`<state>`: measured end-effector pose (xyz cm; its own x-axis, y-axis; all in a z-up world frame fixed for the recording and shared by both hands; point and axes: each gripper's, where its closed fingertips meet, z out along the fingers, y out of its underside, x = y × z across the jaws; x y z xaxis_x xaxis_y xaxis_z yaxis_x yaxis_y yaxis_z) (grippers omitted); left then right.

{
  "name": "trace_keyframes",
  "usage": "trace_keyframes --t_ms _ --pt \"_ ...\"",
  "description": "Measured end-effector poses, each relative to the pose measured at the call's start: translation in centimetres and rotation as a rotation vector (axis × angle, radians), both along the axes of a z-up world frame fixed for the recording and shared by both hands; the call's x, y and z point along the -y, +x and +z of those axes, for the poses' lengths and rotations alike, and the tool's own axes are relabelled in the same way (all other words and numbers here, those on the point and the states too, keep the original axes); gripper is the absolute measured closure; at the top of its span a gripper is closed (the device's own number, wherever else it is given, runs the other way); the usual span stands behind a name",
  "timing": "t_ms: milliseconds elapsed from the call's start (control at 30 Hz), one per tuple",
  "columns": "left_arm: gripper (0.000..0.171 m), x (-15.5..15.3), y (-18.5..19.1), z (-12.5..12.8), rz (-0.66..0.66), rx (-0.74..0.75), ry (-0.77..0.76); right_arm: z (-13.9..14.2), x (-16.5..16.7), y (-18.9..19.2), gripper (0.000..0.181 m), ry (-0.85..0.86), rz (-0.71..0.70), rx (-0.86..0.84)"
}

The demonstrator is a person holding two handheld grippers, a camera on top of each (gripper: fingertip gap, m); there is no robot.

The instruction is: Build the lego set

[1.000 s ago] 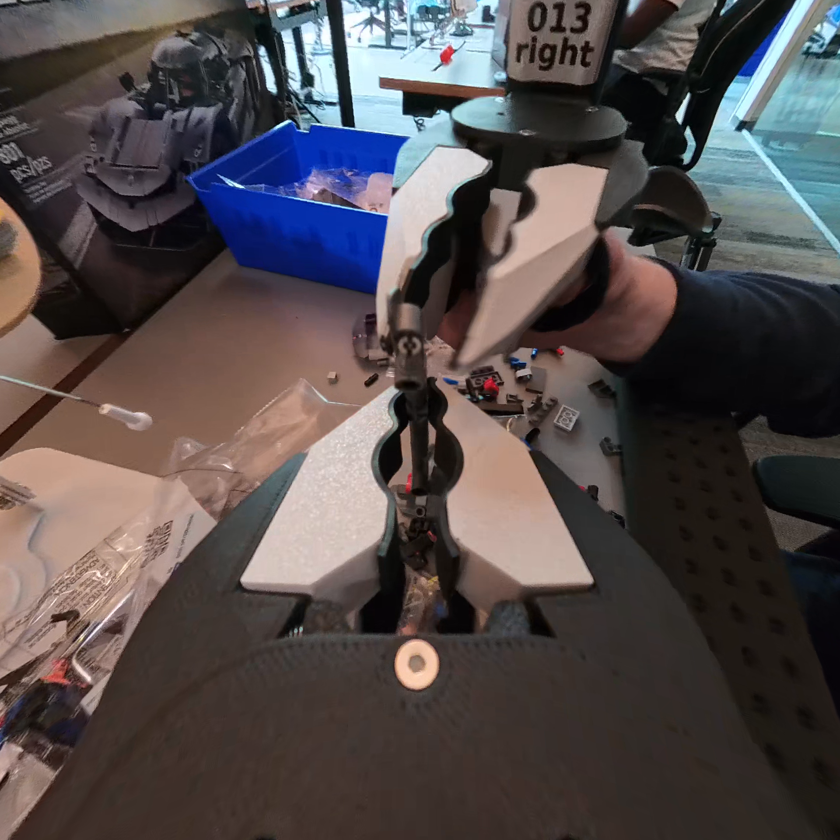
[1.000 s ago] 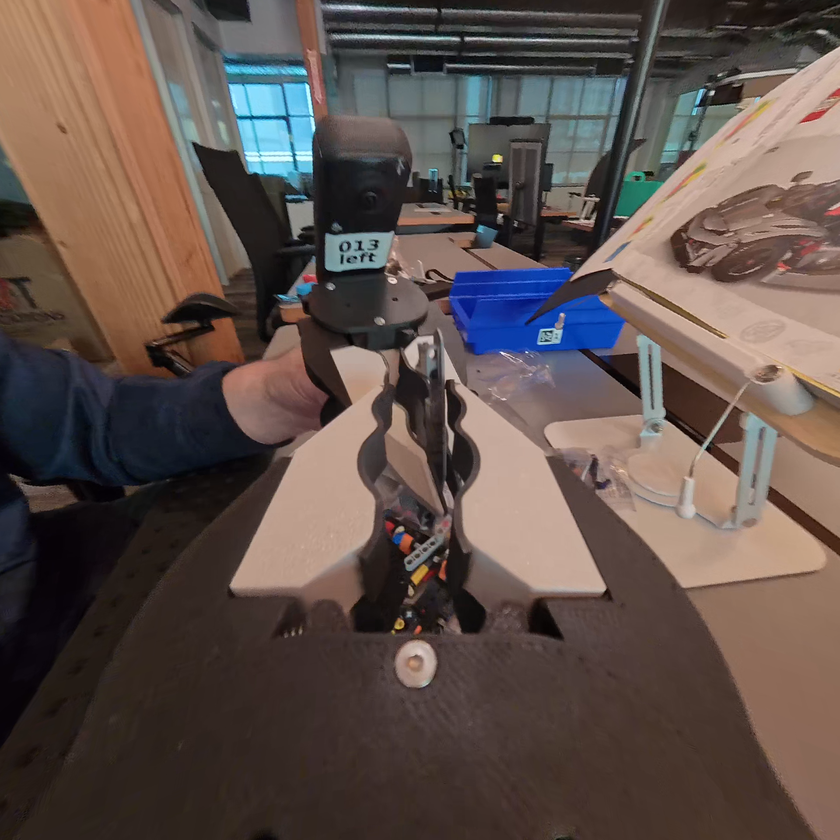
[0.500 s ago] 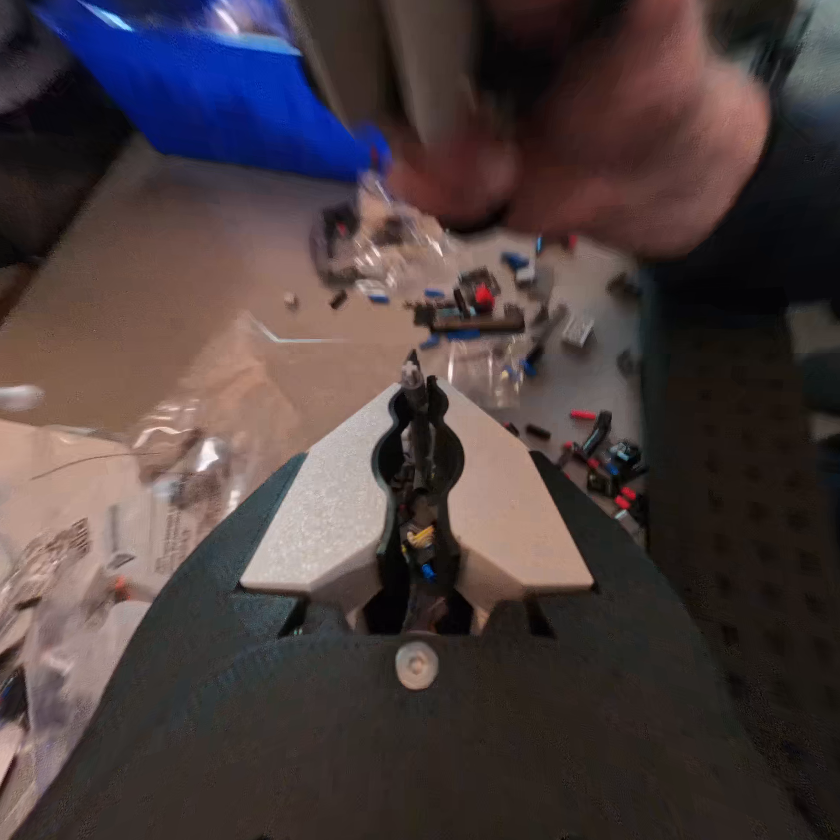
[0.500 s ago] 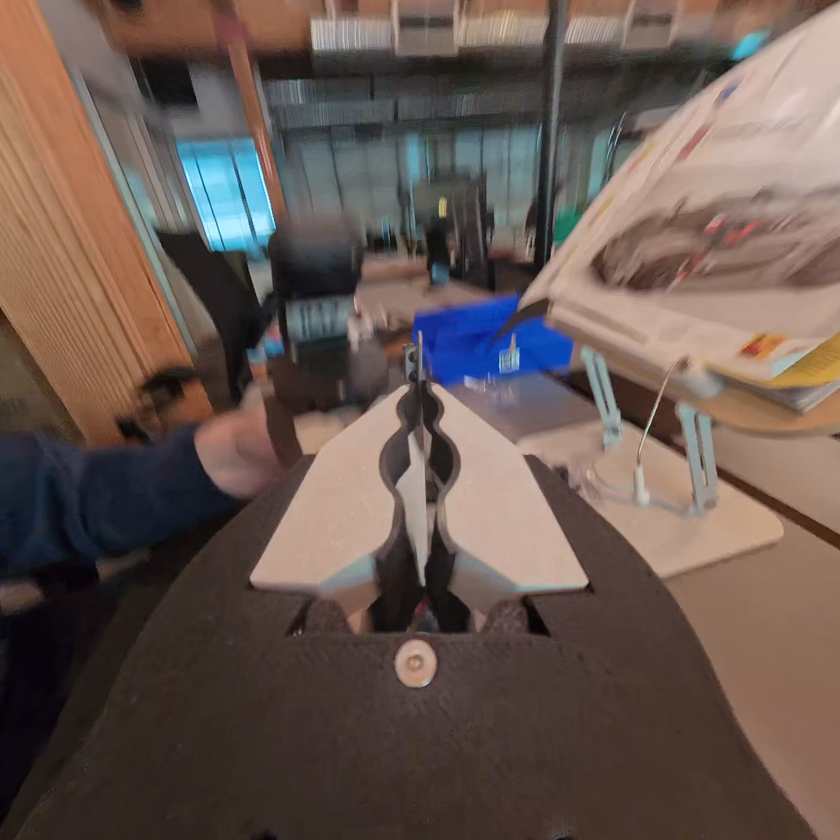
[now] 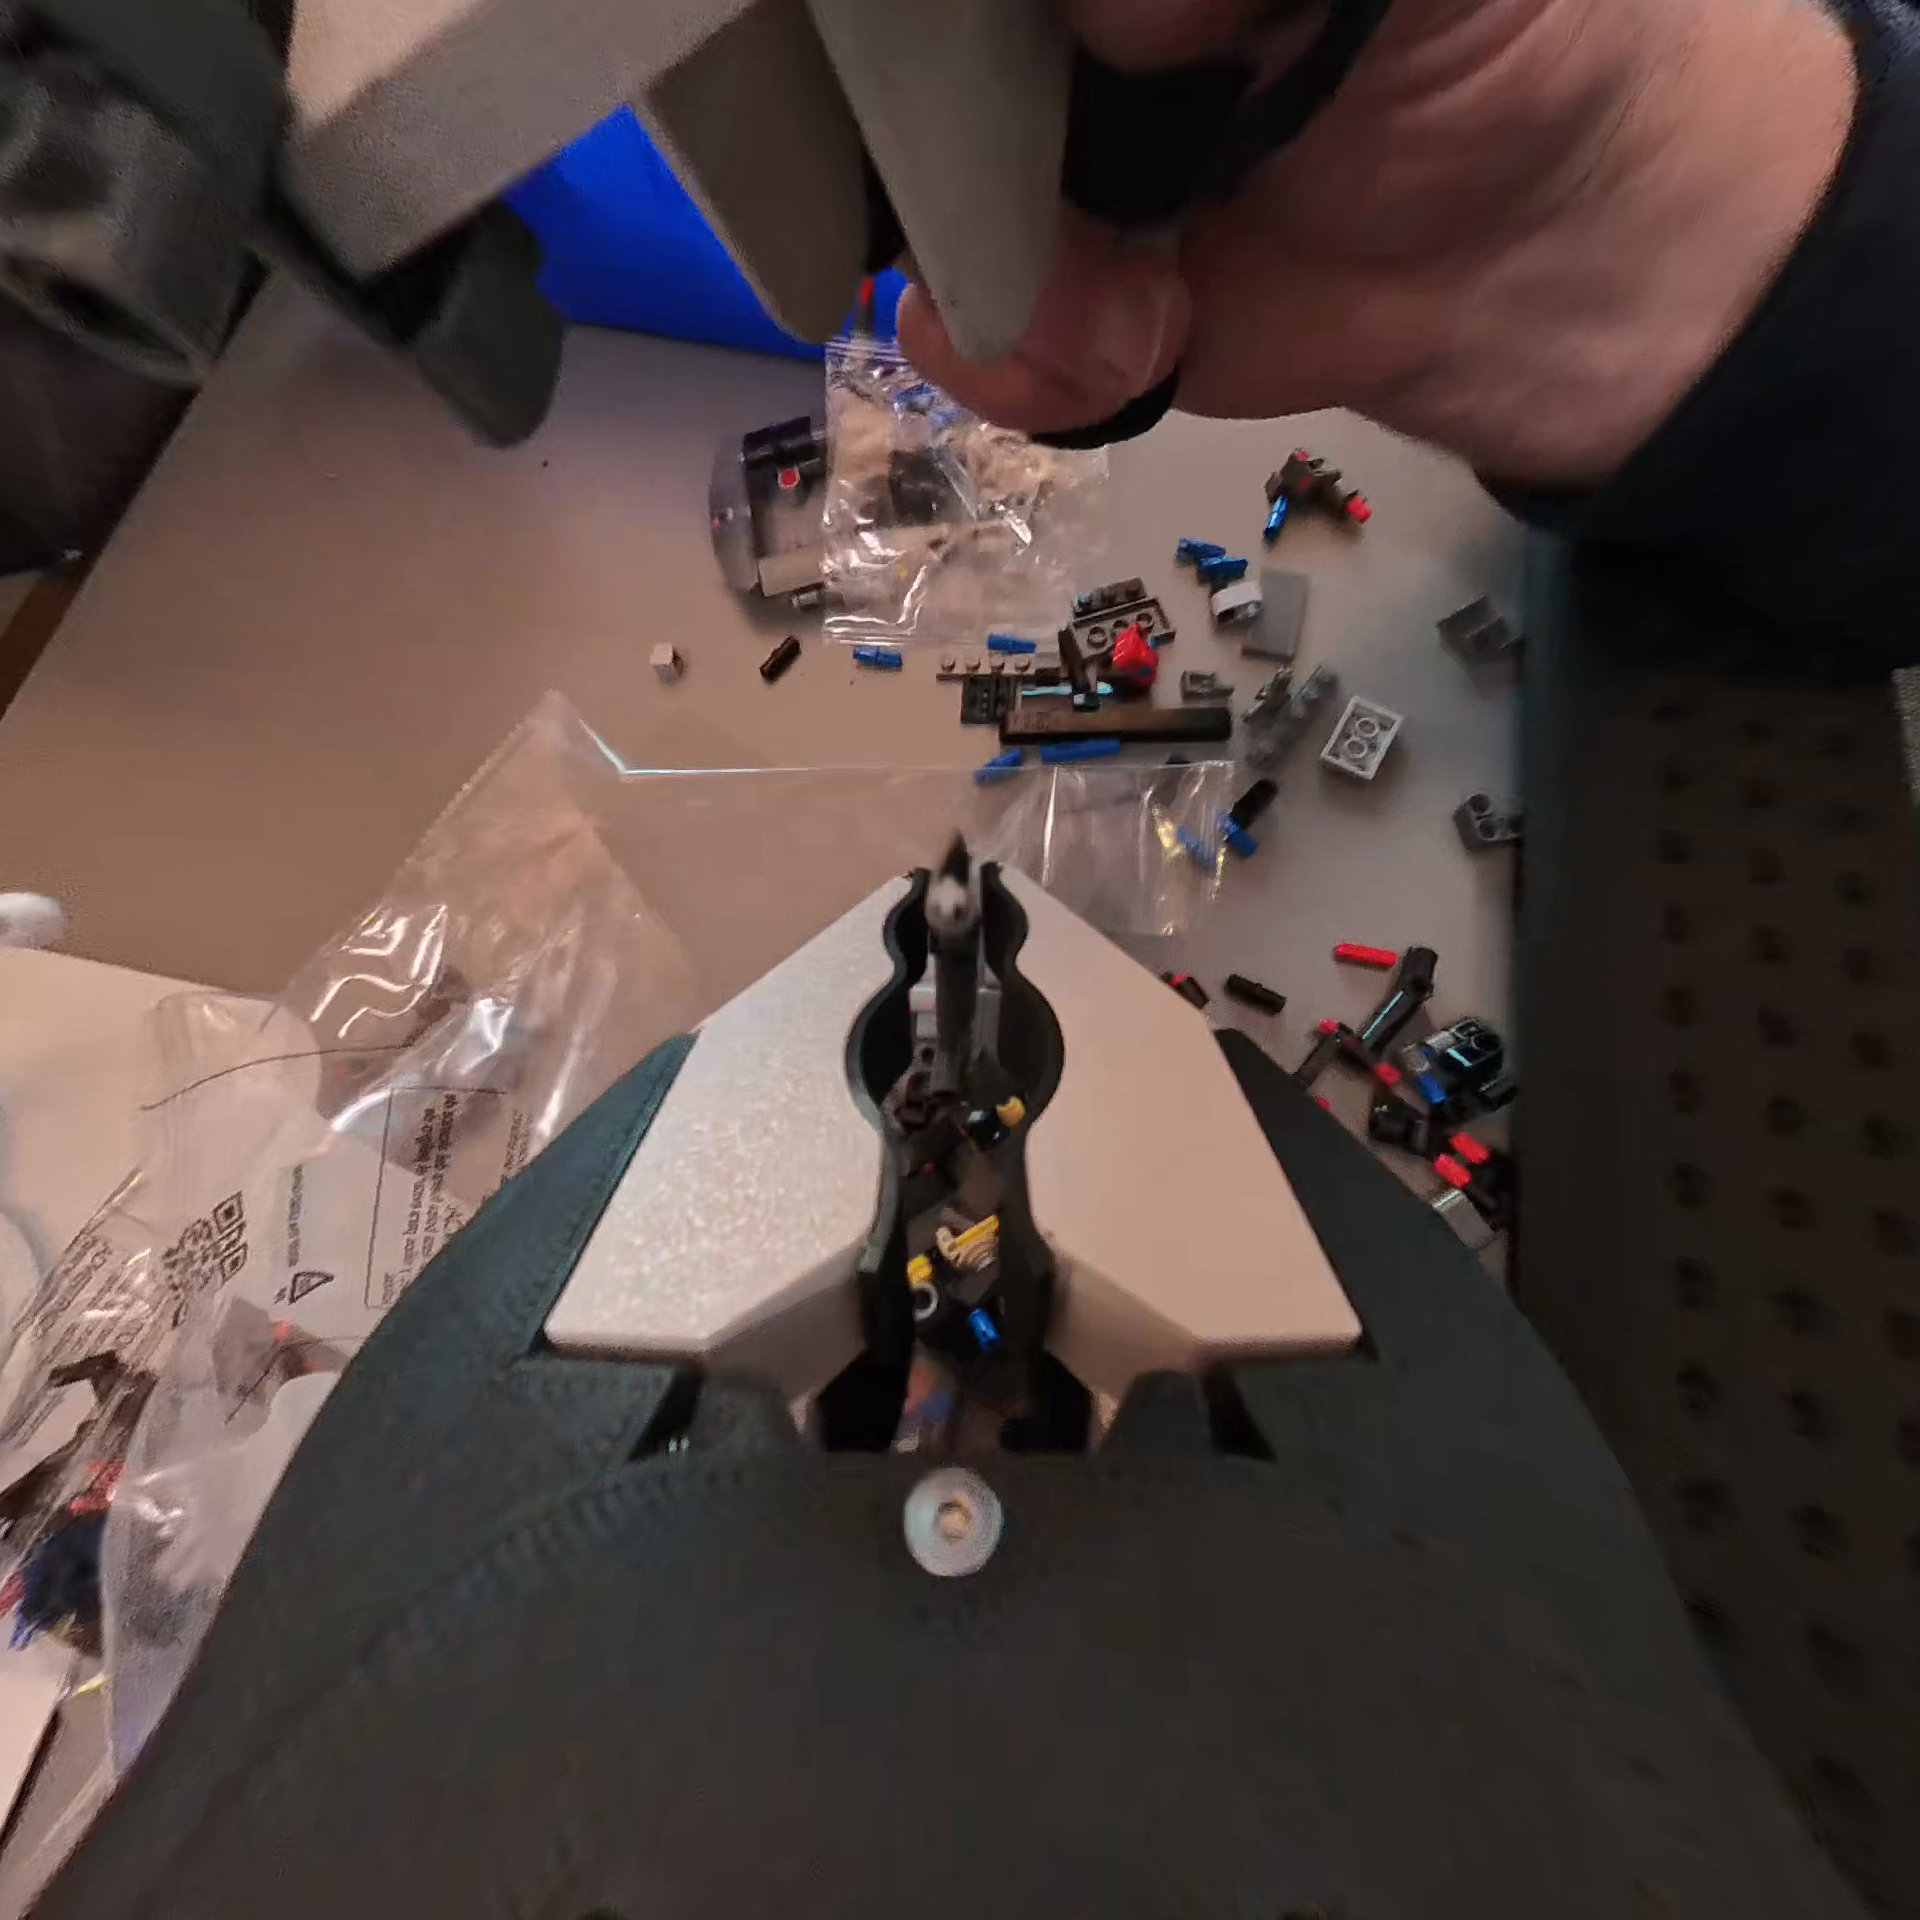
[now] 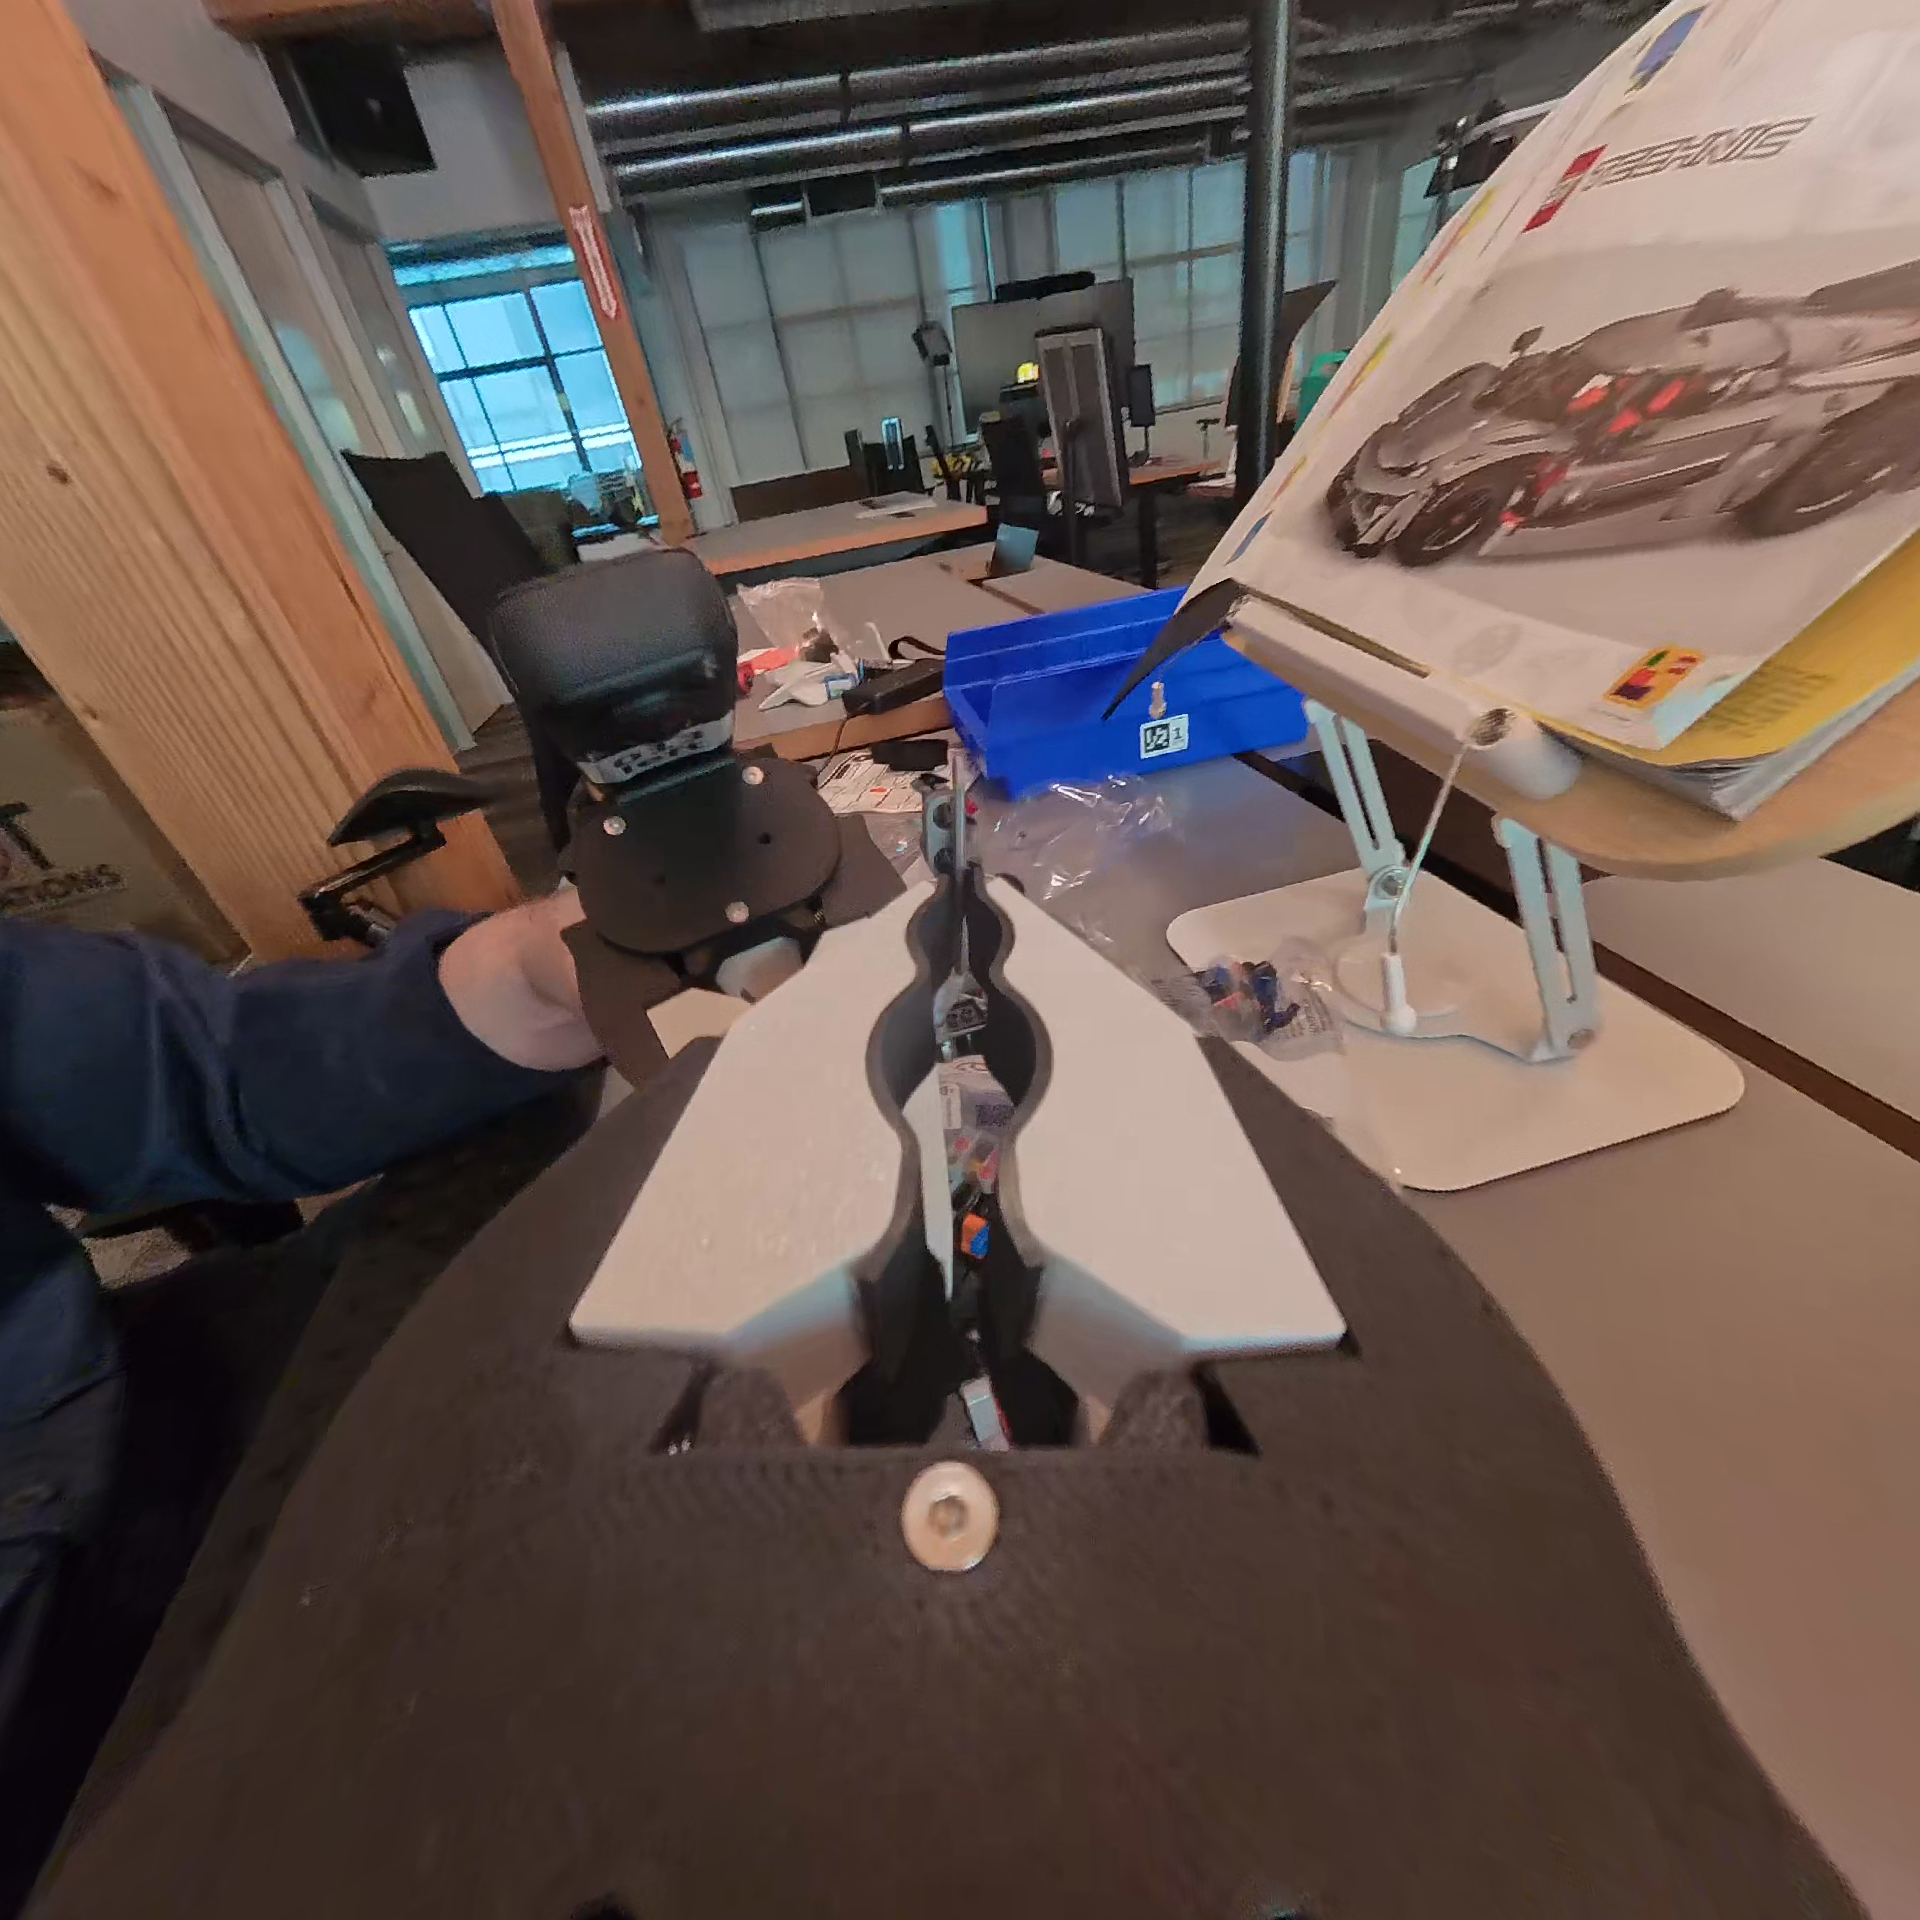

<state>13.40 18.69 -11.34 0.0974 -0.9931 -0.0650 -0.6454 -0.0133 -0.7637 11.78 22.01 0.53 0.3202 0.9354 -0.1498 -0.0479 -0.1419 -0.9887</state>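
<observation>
My left gripper [image 5: 954, 883] is shut on a thin dark Lego rod [image 5: 951, 966] whose pale tip pokes out past the fingertips, above the table. My right gripper [image 6: 961, 883] is shut on a thin grey Lego piece [image 6: 948, 821] that sticks up past its tips. The right gripper, with the hand that holds it [image 5: 1455, 229], also fills the top of the left wrist view, above the rod and apart from it. The left gripper shows lower left in the right wrist view [image 6: 675, 810]. Several loose Lego parts [image 5: 1122, 675] lie on the grey table [image 5: 364, 582].
A blue bin [image 6: 1091, 686] stands at the table's far side. An instruction booklet [image 6: 1558, 416] rests on a white stand [image 6: 1455, 1091]. Clear plastic bags [image 5: 436, 1018] lie left, one with parts [image 5: 935, 520] behind the loose parts. A dark perforated surface [image 5: 1714, 1143] borders the right. The grippers' ends are close to 12 cm from one another.
The two grippers met tip to tip on one assembly a second ago and have pulled apart. The left gripper has tilted down toward the table; each keeps its piece.
</observation>
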Motion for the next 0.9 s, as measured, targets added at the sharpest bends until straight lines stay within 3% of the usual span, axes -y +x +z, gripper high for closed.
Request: trace_keyframes --t_ms 133,267,367,500,700,900 --pt "0.15 -0.3 0.0 1.9 0.021 0.125 -0.07 -0.3 0.4 -0.3 0.181 -0.008 0.033 0.019" --pt "0.149 -0.6 -0.7 6.5 0.025 0.351 -0.069 -0.7 0.7 -0.5 0.181 -0.029 0.066 0.032" --pt "0.152 -0.6 -1.3 8.3 0.015 0.445 -0.067 -1.5 1.2 -1.3 0.181 -0.047 0.109 0.068" --pt "0.164 -1.1 -1.5 8.3 0.039 0.447 -0.04 -1.9 1.6 -1.7 0.181 -0.056 0.137 0.083" --pt "0.157 -1.4 -2.2 9.3 0.046 0.481 -0.028 -2.3 1.6 -1.6 0.181 -0.065 0.137 0.106" --pt "0.163 -1.3 -2.1 8.7 0.05 0.436 0.016 -2.8 1.7 -1.7 0.181 -0.093 0.152 0.121"
